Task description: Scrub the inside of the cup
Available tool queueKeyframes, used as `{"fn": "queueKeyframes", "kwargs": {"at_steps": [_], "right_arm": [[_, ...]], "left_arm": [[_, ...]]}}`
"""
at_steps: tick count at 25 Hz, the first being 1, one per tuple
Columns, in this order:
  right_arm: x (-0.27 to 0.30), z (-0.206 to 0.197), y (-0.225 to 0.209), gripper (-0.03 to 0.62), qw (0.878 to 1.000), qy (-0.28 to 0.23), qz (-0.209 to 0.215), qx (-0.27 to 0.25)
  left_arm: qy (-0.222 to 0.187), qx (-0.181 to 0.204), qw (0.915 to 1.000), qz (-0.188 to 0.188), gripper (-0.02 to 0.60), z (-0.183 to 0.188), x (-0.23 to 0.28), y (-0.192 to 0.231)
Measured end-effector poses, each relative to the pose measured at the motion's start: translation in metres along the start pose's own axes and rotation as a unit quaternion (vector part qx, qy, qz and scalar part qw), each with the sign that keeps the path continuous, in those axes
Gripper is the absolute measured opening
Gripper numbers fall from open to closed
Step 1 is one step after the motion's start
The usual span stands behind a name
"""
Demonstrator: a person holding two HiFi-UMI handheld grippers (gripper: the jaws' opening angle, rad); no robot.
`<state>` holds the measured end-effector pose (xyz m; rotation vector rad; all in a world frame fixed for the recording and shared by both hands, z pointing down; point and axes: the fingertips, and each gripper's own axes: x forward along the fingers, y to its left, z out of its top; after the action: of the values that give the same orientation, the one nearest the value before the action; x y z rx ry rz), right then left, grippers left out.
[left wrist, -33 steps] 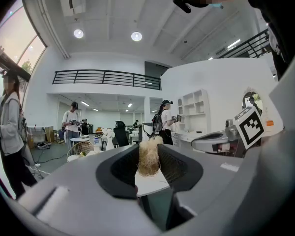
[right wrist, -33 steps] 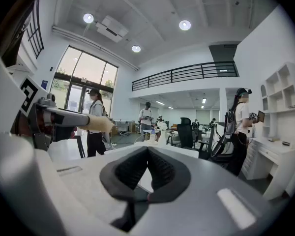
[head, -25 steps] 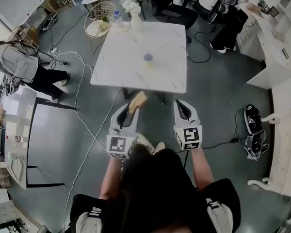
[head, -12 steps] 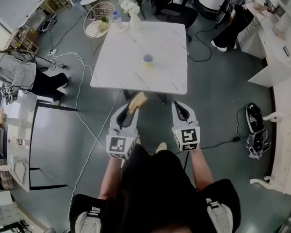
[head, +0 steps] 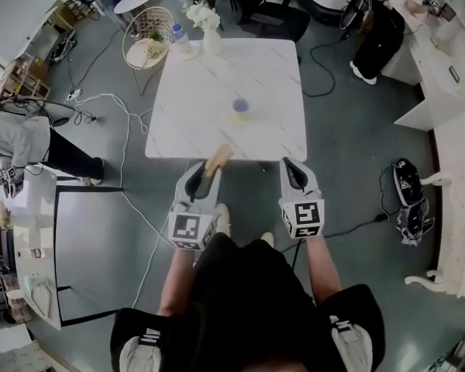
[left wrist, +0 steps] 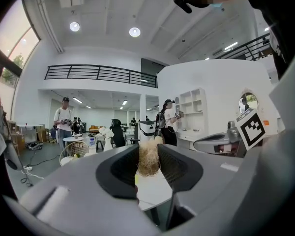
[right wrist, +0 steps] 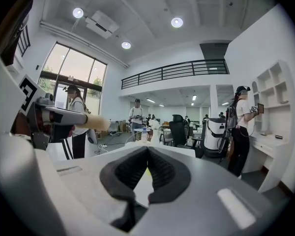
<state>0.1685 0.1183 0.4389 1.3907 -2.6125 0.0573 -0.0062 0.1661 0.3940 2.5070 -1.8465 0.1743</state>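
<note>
Cup sits on the white marble table, close to the middle of the surface and a shade toward its near edge and right side, well apart from both grippers. From above it shows as a small blue round with a pale yellow patch on its near side; it looks to be upright, though it is too small to tell which way its mouth faces. The left gripper is clamped on a tan, fuzzy brush, and the left gripper view shows the dark pads pressing on either side of the brush's fluffy body. The brush's long axis runs away from the person and leans a little right, with its tip at the table's near edge (in the head view it overlaps that edge). The right gripper is held level with the left one, just short of the near edge; in its own view the jaws are drawn fully together with nothing between them. A vase of white flowers stands at the far edge, and a bottle near the far left corner.
</note>
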Motion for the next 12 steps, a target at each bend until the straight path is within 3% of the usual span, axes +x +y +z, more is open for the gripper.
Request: {"fn": "queueKeyframes", "kwargs": {"at_steps": [12], "right_arm": [[0.077,0.024,0.018,0.003,0.998,0.010,-0.065,-0.001]], "left_arm": [[-0.007,-0.007,0.9970,-0.077,0.126,-0.003,0.058,0.081]]}}
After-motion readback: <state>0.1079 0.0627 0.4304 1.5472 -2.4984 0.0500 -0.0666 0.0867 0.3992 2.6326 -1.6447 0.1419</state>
